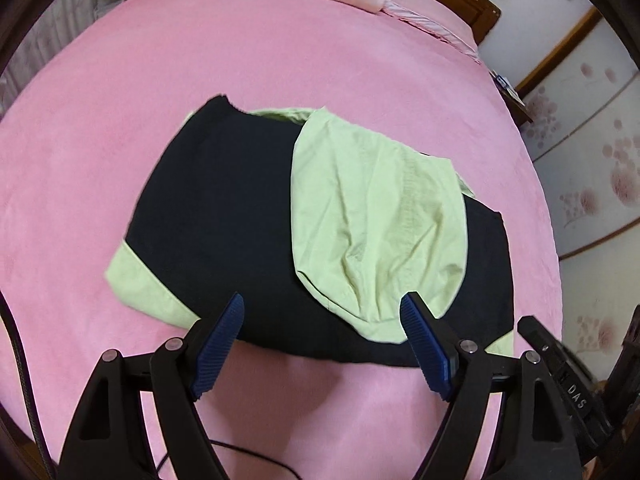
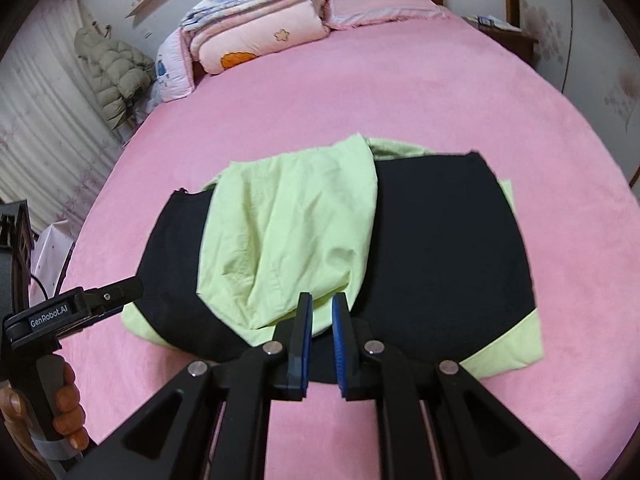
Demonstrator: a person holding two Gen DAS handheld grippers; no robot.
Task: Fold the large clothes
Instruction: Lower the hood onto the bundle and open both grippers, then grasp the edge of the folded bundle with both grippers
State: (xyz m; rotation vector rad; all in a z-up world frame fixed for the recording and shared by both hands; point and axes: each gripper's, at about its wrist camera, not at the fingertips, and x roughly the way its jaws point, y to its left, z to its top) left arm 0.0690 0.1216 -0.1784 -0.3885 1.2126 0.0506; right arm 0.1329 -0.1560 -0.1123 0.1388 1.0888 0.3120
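A big pink bed (image 1: 120, 160) fills both pictures. At the top of each frame sit folded quilts (image 2: 256, 36), and in the right wrist view a puffy coat (image 2: 116, 76) hangs at the upper left.

In the middle of the bed lies the garment (image 1: 224, 216). It is black with light green parts. It looks partly folded into a wide block. A light green sleeve (image 1: 376, 224) is laid over the black body, right of middle in the left wrist view and left of middle in the right wrist view. Green edges peek out at the lower corners.

The cloth looks soft, thin and light. It will flop and bend, so I think it must be lifted at two spots at once, or it will sag and the fold will slip. Good places to pinch seem to be the two near corners of the black block, low in the frame.

The left gripper (image 1: 322, 316) has let go. Its jaws stand wide apart above the near edge of the cloth, with nothing pinched. The right gripper (image 2: 322, 312) is almost closed, with just a thin gap showing. No cloth is caught in it. At the lower left of the right wrist view, a hand (image 2: 68, 412) holds the left tool's handle.
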